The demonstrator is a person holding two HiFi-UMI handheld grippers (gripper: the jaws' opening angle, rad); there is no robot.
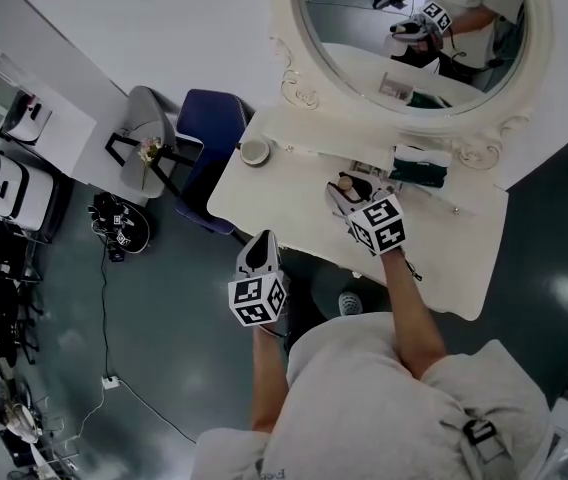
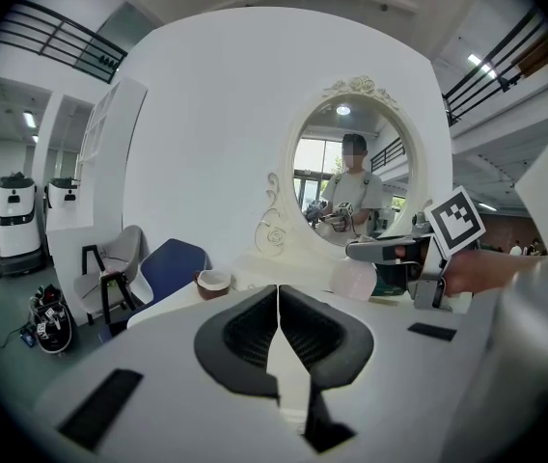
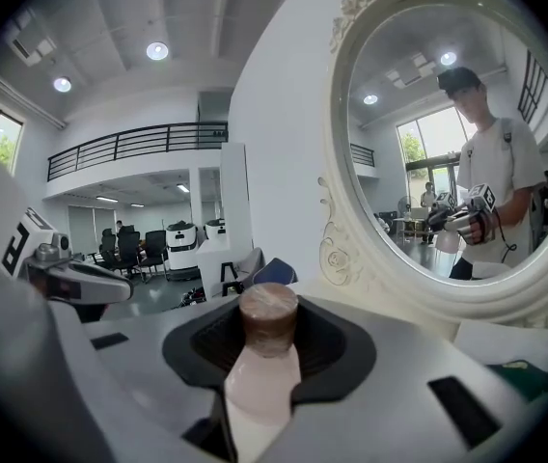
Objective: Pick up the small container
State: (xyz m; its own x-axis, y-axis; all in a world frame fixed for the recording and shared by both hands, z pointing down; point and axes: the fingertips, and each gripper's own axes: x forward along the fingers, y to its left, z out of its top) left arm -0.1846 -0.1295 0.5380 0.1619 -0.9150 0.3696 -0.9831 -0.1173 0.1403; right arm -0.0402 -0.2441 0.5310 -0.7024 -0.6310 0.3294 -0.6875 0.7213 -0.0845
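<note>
The small container (image 3: 261, 379) is a pale pink bottle with a brown cap (image 3: 268, 318). It stands upright between the jaws of my right gripper (image 3: 268, 328), which is shut on its body. In the head view this gripper (image 1: 349, 194) hangs over the middle of the white vanity table (image 1: 264, 193), and the bottle's cap (image 1: 344, 182) shows at its tip. From the left gripper view the pink bottle (image 2: 356, 280) hangs under the right gripper (image 2: 390, 251). My left gripper (image 2: 278, 295) is shut and empty, off the table's front edge (image 1: 261, 252).
A round ornate mirror (image 1: 294, 83) backs the table. A small brown bowl (image 1: 254, 151) sits at the table's left corner, and a dark green item under white cloths (image 1: 419, 168) at the back right. A blue chair (image 1: 212, 128) and a grey chair (image 1: 149, 133) stand to the left.
</note>
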